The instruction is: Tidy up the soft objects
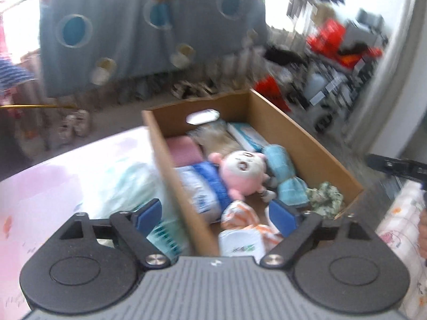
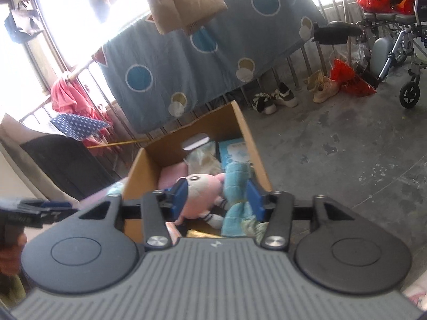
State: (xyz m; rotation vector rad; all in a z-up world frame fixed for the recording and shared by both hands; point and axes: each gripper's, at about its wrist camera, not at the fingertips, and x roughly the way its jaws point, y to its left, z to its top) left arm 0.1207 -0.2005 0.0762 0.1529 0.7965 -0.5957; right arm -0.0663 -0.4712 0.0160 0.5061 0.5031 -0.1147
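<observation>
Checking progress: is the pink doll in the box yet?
In. The pink doll lies inside the cardboard box, among towels, with neither gripper holding it.

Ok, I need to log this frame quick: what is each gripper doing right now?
Left gripper: open, holding nothing, above the cardboard box.
Right gripper: open, nothing gripped; the pink plush doll and blue towel lie beyond its fingers.

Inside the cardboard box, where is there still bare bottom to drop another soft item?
Little room. The cardboard box shows one bare strip of bottom, bordered by the pink plush doll, the light blue towel and the orange-and-white cloth. The far end and the left wall side are packed.
</observation>
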